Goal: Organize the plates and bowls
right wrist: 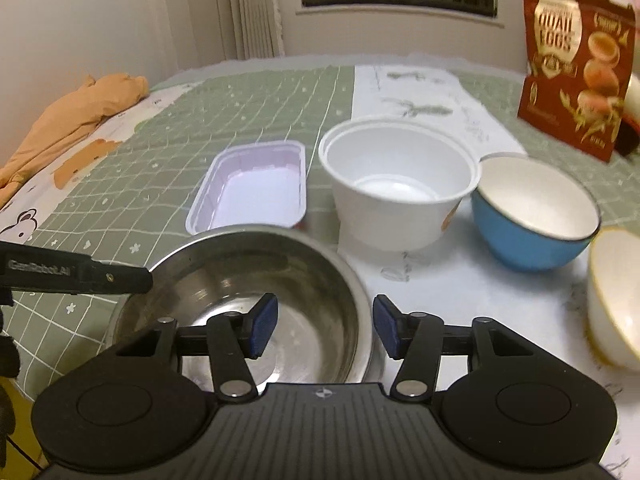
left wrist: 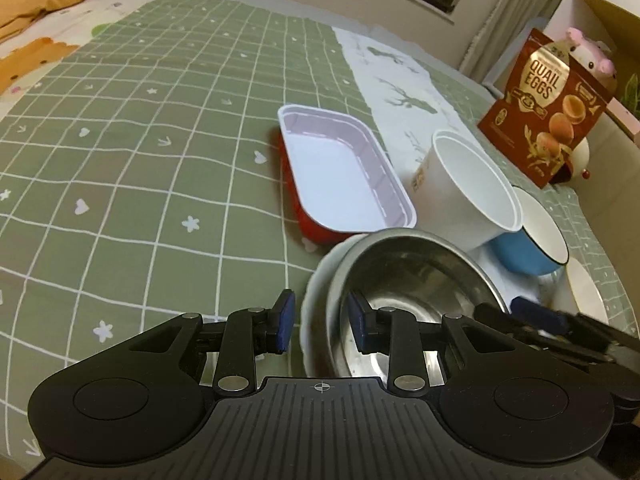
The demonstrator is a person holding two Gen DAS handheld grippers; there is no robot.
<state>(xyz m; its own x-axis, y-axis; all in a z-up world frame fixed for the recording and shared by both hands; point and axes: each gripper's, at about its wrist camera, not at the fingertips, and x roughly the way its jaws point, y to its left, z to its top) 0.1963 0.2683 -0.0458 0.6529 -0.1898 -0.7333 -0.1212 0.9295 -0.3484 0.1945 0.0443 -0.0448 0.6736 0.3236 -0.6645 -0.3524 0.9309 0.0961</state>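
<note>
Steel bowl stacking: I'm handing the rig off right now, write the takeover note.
Left gripper: straddles the near rims of the steel bowl and the white dish under it; grip unclear.
Right gripper: open astride the steel bowl's right rim, nothing held.
Done: steel bowl nested in the white dish.
Left, all loose on the cloth: rectangular tray, white paper bowl, blue bowl, cream bowl.

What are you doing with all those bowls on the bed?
A person with a gripper in each hand is tidying dishes. The left gripper straddles the rims of a steel bowl sitting inside a white dish. The right gripper is open around the steel bowl's other rim. A white cup, blue bowl and rectangular tray wait nearby.
</note>
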